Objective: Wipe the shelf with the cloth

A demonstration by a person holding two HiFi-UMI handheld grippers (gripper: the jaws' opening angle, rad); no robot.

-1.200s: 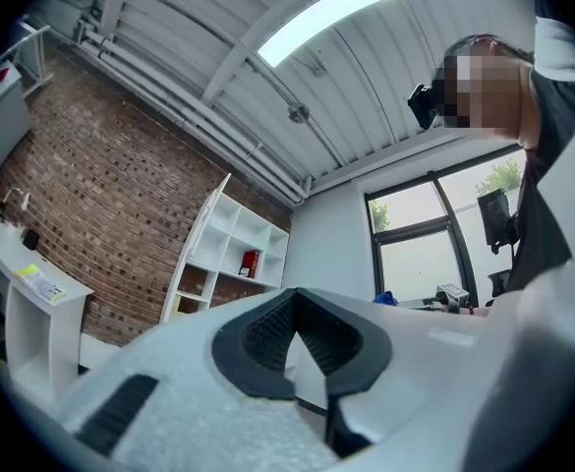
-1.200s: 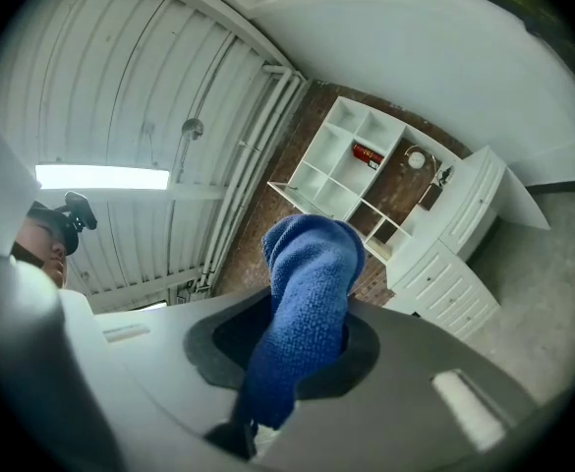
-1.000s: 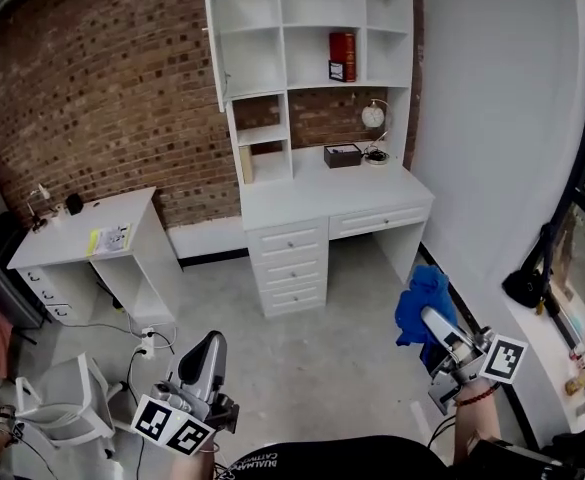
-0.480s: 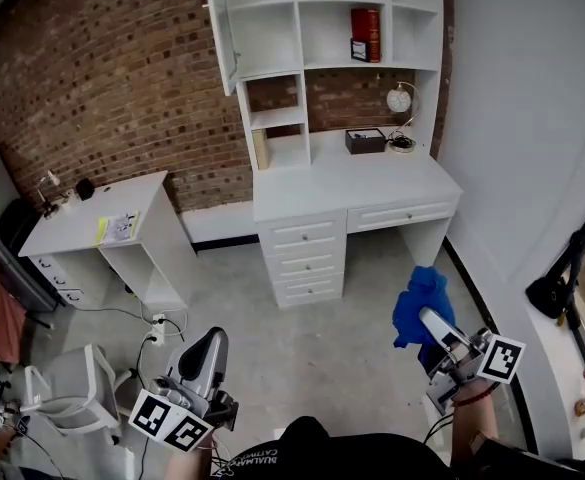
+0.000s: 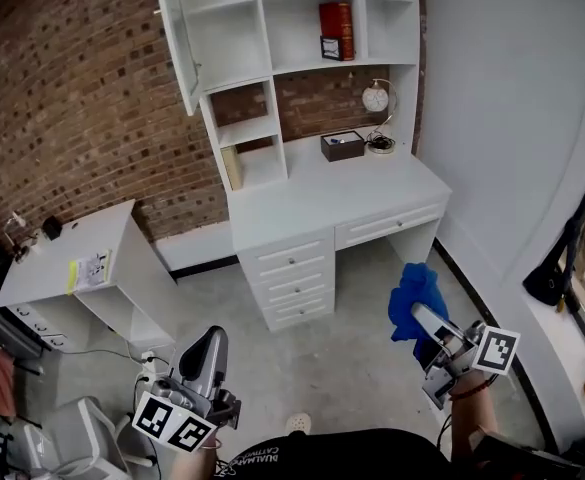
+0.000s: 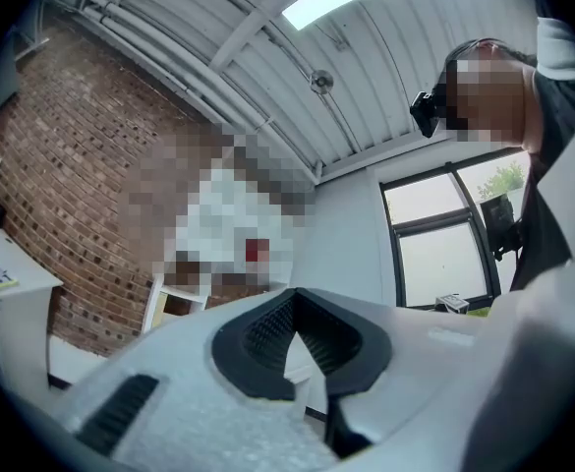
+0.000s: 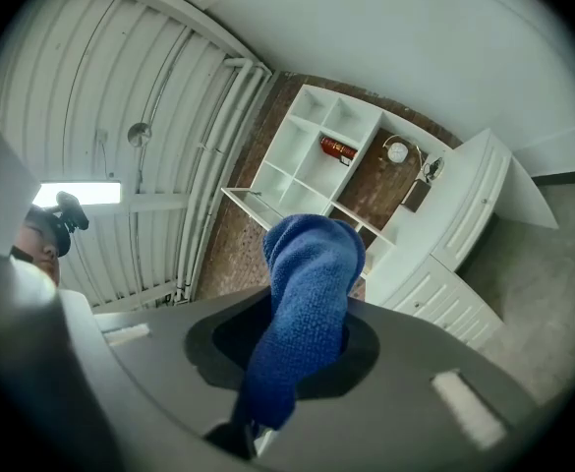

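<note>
You stand well back from the white shelf (image 5: 272,38) with your right tongs (image 5: 419,316) clamped on the blue cloth (image 5: 415,293). The cloth bunches up past their tips and is nowhere near the shelf. Your left tongs (image 5: 213,340) are closed on nothing, held low and left of the shelf.

In the shelf's upper middle compartment stands a red box (image 5: 336,30), with a small dark item at its foot. A tan board (image 5: 232,166) leans in the low cubby at the shelf's left. A white door panel (image 5: 177,43) hangs open off the shelf's left edge.

Below the shelf, the surface (image 5: 302,198) carries a dark box (image 5: 342,145) and a round lamp (image 5: 375,98), both toward the right-hand wall. Drawers (image 5: 292,268) fill the front below the shelf, and open grey floor (image 5: 342,368) lies between them and you. A second, smaller surface (image 5: 72,258) stands against the brick wall, left of the shelf.
</note>
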